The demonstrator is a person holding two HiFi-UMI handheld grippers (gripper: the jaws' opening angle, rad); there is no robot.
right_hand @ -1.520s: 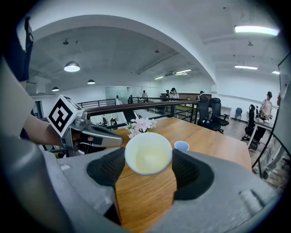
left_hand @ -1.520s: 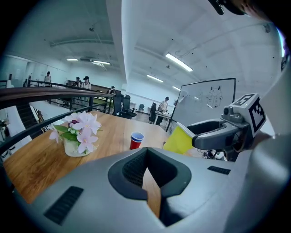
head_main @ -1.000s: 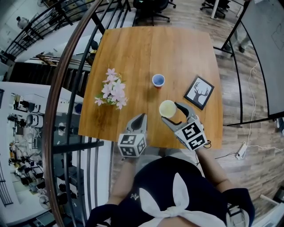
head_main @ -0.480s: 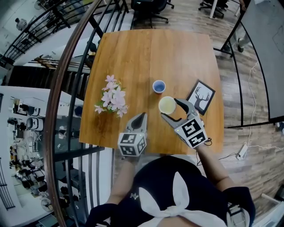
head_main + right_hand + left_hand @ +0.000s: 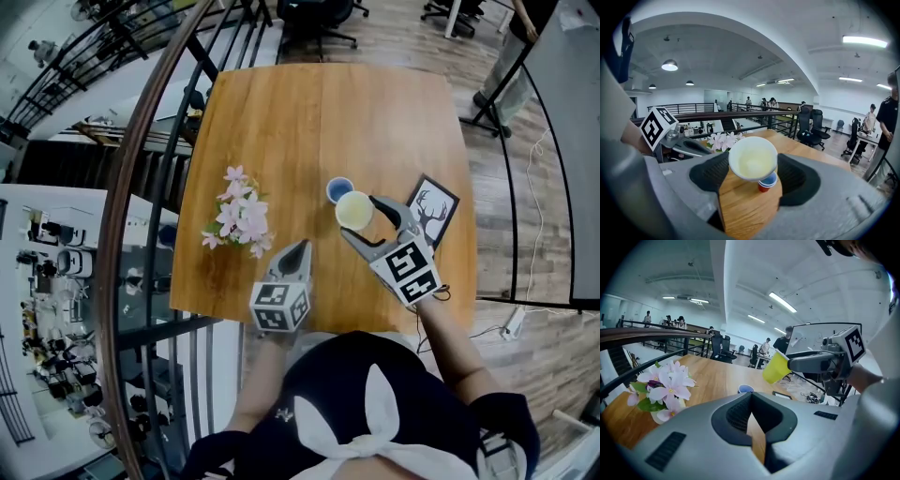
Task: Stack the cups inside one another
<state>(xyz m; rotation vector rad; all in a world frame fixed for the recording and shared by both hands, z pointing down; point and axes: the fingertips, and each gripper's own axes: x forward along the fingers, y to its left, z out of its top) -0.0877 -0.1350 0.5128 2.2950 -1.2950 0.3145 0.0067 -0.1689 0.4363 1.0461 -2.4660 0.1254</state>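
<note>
My right gripper (image 5: pixel 361 218) is shut on a yellow paper cup (image 5: pixel 354 210) and holds it upright in the air. The cup hangs just above and beside a small red cup with a blue inside (image 5: pixel 338 189), which stands on the wooden table (image 5: pixel 309 122). In the right gripper view the yellow cup (image 5: pixel 753 159) fills the gap between the jaws, and the small cup (image 5: pixel 767 183) peeks out below its rim. My left gripper (image 5: pixel 292 255) rests at the table's near edge, shut and empty. Its own view shows the yellow cup (image 5: pixel 776 367) tilted in the air above the blue-lined cup (image 5: pixel 746 389).
A pot of pink flowers (image 5: pixel 239 214) stands at the table's left side. A framed deer picture (image 5: pixel 429 208) lies to the right of the cups. A curved railing (image 5: pixel 141 187) runs along the left, with a drop beyond it. Office chairs stand past the far edge.
My right gripper has carried the yellow cup away from me, from the near right of the table to just over the small blue-lined cup. The left gripper has stayed put.
</note>
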